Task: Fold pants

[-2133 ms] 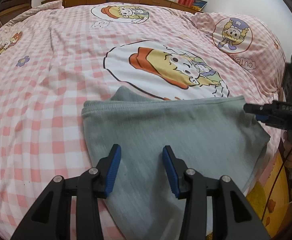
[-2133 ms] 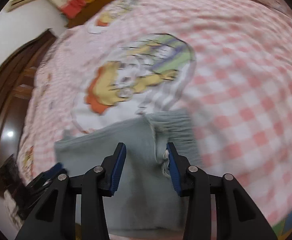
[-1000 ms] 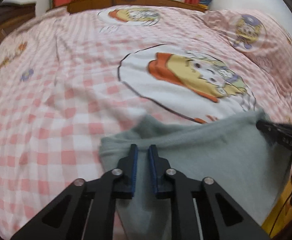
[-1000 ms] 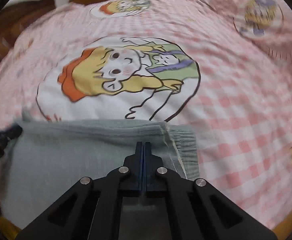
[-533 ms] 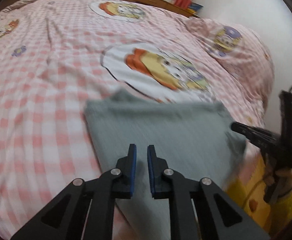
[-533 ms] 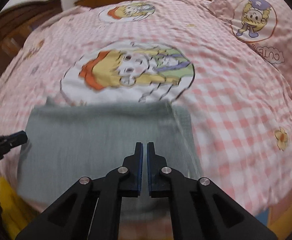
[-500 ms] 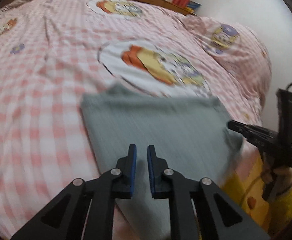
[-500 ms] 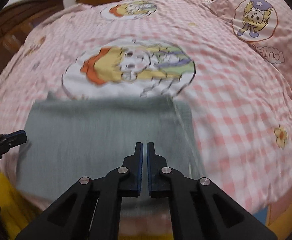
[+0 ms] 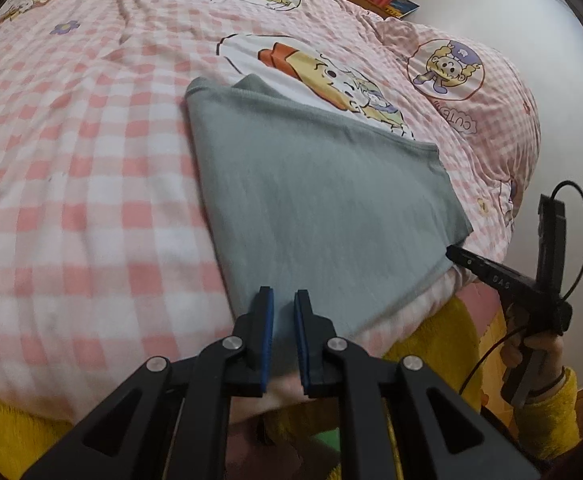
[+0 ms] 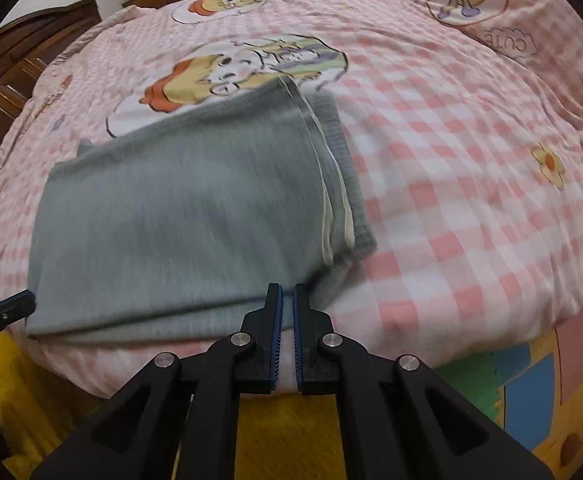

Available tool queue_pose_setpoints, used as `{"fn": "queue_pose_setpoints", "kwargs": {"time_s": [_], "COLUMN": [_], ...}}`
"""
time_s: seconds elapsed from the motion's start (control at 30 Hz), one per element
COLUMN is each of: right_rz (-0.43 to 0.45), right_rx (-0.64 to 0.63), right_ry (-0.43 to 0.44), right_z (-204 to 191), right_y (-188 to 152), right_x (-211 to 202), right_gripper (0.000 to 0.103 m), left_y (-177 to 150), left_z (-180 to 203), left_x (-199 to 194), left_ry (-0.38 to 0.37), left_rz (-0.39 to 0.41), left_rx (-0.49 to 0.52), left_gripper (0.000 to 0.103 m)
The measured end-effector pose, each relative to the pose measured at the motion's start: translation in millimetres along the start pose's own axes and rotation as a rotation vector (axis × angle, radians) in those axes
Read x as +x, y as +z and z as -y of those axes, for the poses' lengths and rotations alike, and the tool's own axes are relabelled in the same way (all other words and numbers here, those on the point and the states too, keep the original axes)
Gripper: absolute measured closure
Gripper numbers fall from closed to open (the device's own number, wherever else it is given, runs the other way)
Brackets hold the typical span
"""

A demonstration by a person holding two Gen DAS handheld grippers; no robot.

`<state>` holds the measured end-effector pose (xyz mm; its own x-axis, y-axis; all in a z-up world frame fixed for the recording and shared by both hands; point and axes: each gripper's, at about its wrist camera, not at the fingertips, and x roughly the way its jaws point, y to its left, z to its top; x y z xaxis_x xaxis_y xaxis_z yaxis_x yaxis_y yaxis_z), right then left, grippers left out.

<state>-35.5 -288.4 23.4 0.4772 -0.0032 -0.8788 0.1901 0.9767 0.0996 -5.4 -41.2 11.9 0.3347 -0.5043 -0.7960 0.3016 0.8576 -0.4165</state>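
Though folded flat into a grey rectangle at the near edge of the checked bedspread (image 9: 91, 184), pants (image 9: 315, 200) not yet compact: left gripper (image 9: 283, 334) and right gripper (image 10: 288, 334) both closed, empty; likely next, reopening for another fold.

the grey pants (image 10: 179, 208) are smeared by motion blur, so their weave and fold layers are unclear. in the right wrist view the left gripper (image 10: 7, 308) is cut off at the frame edge. the person's hand (image 9: 539, 348) is mostly hidden behind the handle.
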Motion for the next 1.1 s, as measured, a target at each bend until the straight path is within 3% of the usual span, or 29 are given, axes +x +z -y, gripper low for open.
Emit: {"fn": "queue_pose_setpoints", "kwargs": {"time_s": [0.13, 0.2, 0.3, 0.4, 0.5, 0.67, 0.9, 1.1], "right_rz": [0.016, 0.051, 0.092, 0.1, 0.092, 0.017, 0.013, 0.017], "right_rx": [0.01, 0.012, 0.005, -0.02, -0.05, -0.032, 0.007, 0.023], "right_ry": [-0.02, -0.016, 0.044, 0.092, 0.06, 0.074, 0.117, 0.108], "right_z": [-2.4, -6.7, -16.6, -30.2, -44.9, -47.2, -40.4, -41.5], "right_y": [-1.6, -0.6, 4.2, 9.9, 10.6, 1.3, 0.7, 0.3], "right_x": [-16.4, -29.7, -41.1, -38.4, -26.1, 12.1, 14.8, 14.6], "right_gripper": [0.096, 0.085, 0.069, 0.068, 0.068, 0.067, 0.065, 0.064], "left_y": [-5.6, -4.4, 5.4, 15.1, 20.4, 16.7, 14.7, 13.4], "left_z": [-6.0, -8.2, -7.7, -8.4, -10.4, -2.8, 1.5, 0.4], "left_x": [-15.3, -24.2, -26.8, -13.9, 5.3, 12.8, 14.0, 18.3], "left_ry": [-0.02, -0.003, 0.02, 0.033, 0.036, 0.073, 0.141, 0.145], "left_rz": [0.012, 0.039, 0.077, 0.069, 0.04, 0.052, 0.071, 0.07], "left_rx": [-0.046, -0.054, -0.035, -0.04, -0.07, -0.032, -0.054, -0.056], "left_gripper": [0.087, 0.074, 0.07, 0.067, 0.064, 0.059, 0.056, 0.056]}}
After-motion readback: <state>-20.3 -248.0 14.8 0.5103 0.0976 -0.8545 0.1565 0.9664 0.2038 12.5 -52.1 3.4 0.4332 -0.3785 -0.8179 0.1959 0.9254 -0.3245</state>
